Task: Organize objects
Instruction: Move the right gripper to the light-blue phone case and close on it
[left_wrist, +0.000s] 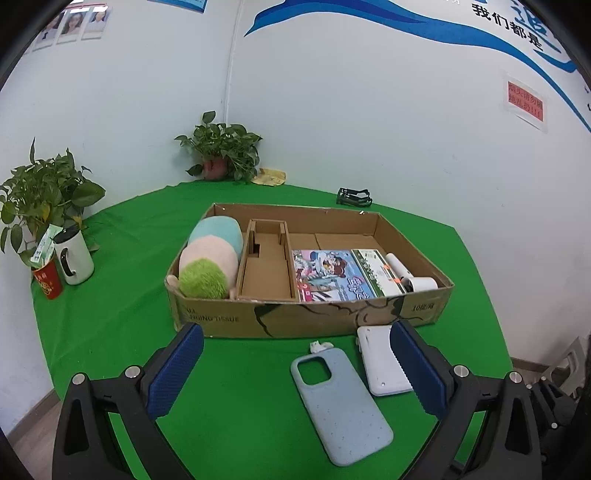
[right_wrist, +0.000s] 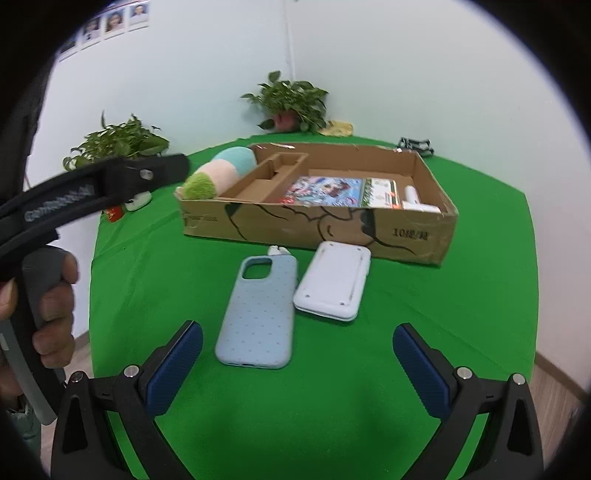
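**Both claws released above the green cloth**

Left gripper (left_wrist: 295, 365) spread wide, nothing clamped. Plush toy (left_wrist: 208, 258) tucked into the left compartment of the cardboard box (left_wrist: 295, 317); picture book (left_wrist: 328, 273) and white roll (left_wrist: 421, 284) further right inside. Blue phone case (right_wrist: 258, 314) flat before the box, white case (right_wrist: 332, 280) just beside. Right gripper (right_wrist: 297, 363) equally spread, empty.
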